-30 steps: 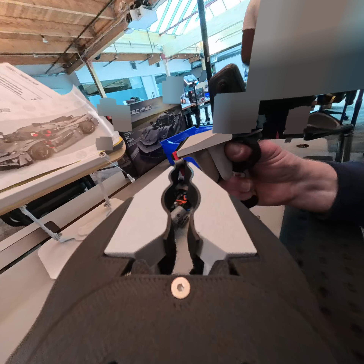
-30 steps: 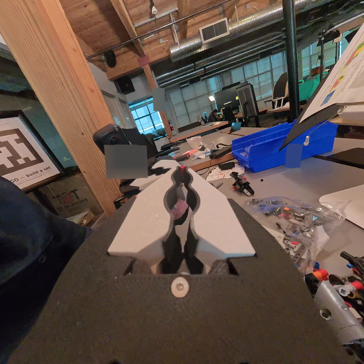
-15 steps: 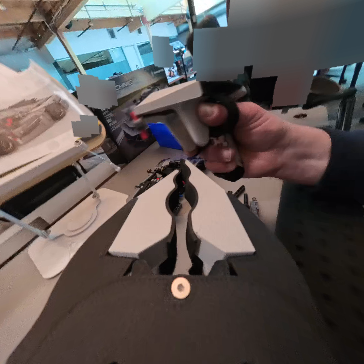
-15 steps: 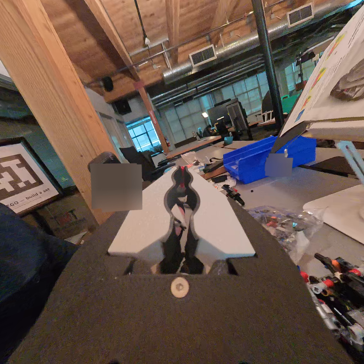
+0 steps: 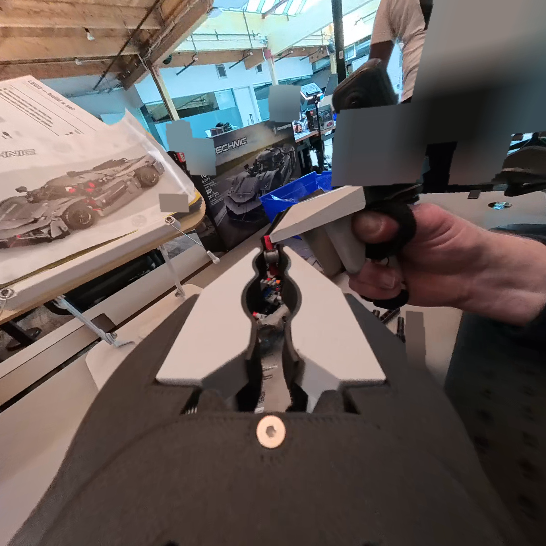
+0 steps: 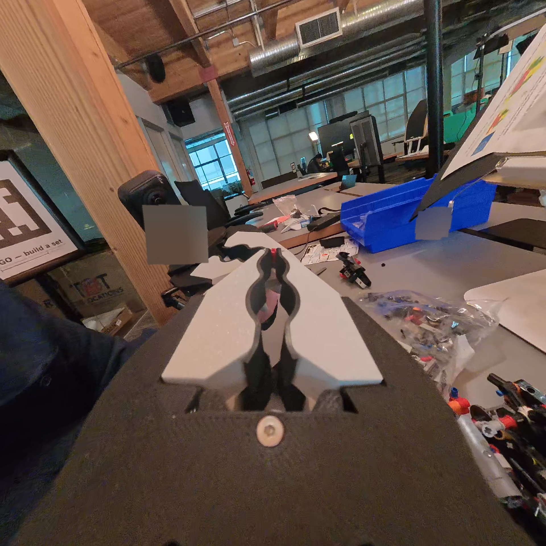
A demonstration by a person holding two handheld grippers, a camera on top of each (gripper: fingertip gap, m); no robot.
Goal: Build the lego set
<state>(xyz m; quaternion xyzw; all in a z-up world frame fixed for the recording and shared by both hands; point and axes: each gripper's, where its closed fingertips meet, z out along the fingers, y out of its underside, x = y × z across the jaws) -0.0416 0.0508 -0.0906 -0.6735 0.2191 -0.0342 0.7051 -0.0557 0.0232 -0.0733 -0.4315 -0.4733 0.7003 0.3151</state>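
joining two small parts in mid-air looks like the step in hand: the left gripper [image 5: 271,257] has its tongs drawn together on a small grey piece [image 5: 271,255] at the tips, and the right gripper [image 5: 273,237], held in a hand [image 5: 437,266], comes in from the right with a red pin [image 5: 266,240] pinched at its tip, touching or just short of the grey piece. i judge the next move calls for lining the pin up with a hole in the grey piece and pressing straight in, with both grips kept firm so neither part twists out

from its own camera the right gripper [image 6: 273,255] shows its tongs together on the red pin [image 6: 273,251], but the grey piece cannot be made out there; the left view alone shows the two parts meeting. the right view alone shows the rest of the set: the part-built model [image 6: 514,419] at the lower right edge of the table [image 6: 428,266], a clear bag of loose pieces [image 6: 428,322] just beyond it, a small sub-assembly [image 6: 353,273] farther off, then a blue bin [image 6: 393,218]. the left view adds the instruction booklet [image 5: 82,183] on a stand to the left and, behind it, the set's box [image 5: 254,177]
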